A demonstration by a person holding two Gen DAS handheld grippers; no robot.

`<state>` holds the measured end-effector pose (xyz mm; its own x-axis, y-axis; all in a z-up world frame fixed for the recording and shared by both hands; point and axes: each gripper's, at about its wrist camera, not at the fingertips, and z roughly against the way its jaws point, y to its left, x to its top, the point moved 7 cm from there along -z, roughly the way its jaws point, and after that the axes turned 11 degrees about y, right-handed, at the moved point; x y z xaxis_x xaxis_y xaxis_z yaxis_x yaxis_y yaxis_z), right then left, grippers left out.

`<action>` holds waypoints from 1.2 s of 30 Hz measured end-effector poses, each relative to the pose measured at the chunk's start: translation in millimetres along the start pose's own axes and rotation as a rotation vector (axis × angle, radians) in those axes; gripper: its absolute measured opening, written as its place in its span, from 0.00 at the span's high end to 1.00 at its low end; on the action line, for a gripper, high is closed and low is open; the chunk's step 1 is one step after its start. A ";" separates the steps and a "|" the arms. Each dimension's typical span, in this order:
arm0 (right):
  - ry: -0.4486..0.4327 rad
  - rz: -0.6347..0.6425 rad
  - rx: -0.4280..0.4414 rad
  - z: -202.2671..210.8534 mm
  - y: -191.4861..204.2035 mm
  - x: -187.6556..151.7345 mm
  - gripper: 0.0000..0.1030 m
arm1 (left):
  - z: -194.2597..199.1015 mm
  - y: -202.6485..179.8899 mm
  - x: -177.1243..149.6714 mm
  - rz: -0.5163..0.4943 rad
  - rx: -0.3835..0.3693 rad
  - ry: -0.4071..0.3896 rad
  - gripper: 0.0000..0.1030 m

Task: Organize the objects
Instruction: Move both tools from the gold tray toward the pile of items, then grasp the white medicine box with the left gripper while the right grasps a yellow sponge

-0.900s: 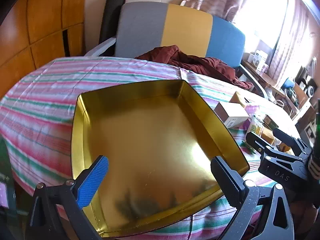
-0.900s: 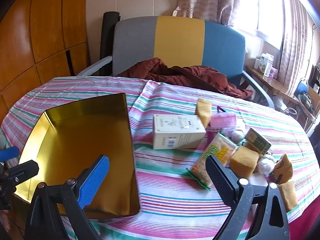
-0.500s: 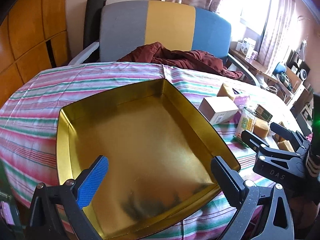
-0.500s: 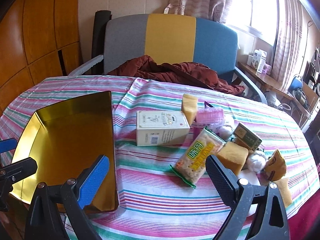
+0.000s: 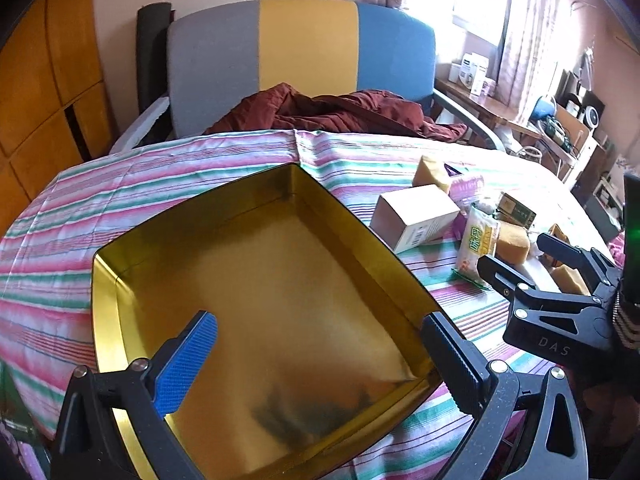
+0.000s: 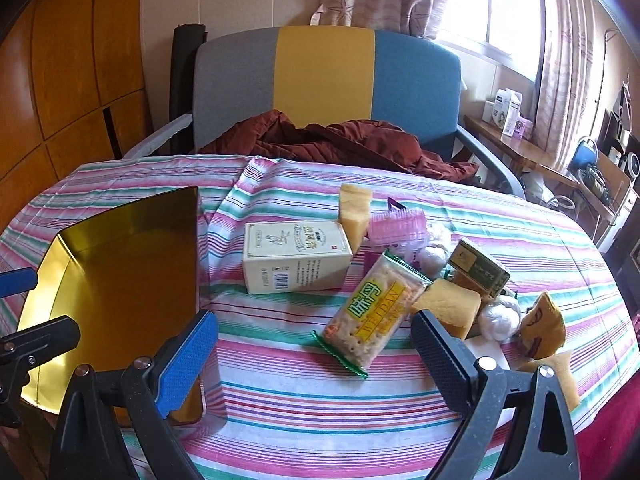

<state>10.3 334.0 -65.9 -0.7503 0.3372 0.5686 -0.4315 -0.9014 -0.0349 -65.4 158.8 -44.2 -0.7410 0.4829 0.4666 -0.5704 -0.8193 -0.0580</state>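
An empty gold tin tray [image 5: 256,208] lies on the striped tablecloth; it also shows in the right wrist view [image 6: 120,216]. My left gripper [image 5: 320,344] is open and empty above the tray's near part. My right gripper [image 6: 316,340] is open and empty, hovering just short of a cracker packet [image 6: 372,312]. Behind the packet lie a white box [image 6: 296,256], yellow sponges [image 6: 448,308], a pink plastic case [image 6: 396,224], a dark green box [image 6: 480,268] and white balls [image 6: 500,320]. The right gripper also shows in the left wrist view [image 5: 532,256].
A grey, yellow and blue chair [image 6: 324,80] with a dark red cloth [image 6: 340,144] stands behind the table. A yellow pouch [image 6: 544,328] lies near the table's right edge. A cluttered side shelf [image 6: 520,132] stands at the right.
Both grippers have drawn back and turned slightly, so the tray and the heap of items sit farther off and more centred. Nothing on the table has moved.
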 end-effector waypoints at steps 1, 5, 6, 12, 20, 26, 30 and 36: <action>0.003 -0.003 -0.001 -0.2 -1.6 0.1 0.04 | -2.0 -2.2 2.5 -0.008 0.001 0.003 0.00; 0.018 -0.019 -0.007 -2.8 -14.4 -1.1 0.04 | -9.3 -12.0 13.1 -0.031 -0.044 0.016 0.00; 0.023 -0.026 -0.010 -3.4 -19.4 -1.7 0.04 | -11.2 -15.3 16.9 -0.039 -0.060 0.019 0.00; 0.050 -0.117 -0.049 -2.2 -66.9 -4.4 0.04 | -20.4 -47.2 50.0 -0.192 -0.108 -0.016 0.00; 0.058 -0.200 -0.083 15.3 -125.5 -10.1 0.04 | -72.4 -90.0 100.9 -0.432 -0.044 0.043 0.00; 0.092 -0.207 -0.059 25.0 -152.7 -18.1 0.04 | -110.9 -112.0 120.0 -0.495 -0.064 0.108 0.00; 0.132 -0.196 -0.060 27.8 -171.3 -24.8 0.04 | -135.1 -116.5 125.6 -0.521 -0.029 0.145 0.00; 0.203 -0.200 -0.053 30.1 -204.1 -31.0 0.04 | -155.4 -120.7 123.9 -0.516 -0.078 0.198 0.06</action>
<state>136.7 499.4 -51.6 -0.7303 0.5588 0.3929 -0.6024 -0.7981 0.0154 -143.5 365.6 -116.5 -0.4070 0.8702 0.2778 -0.8956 -0.4399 0.0657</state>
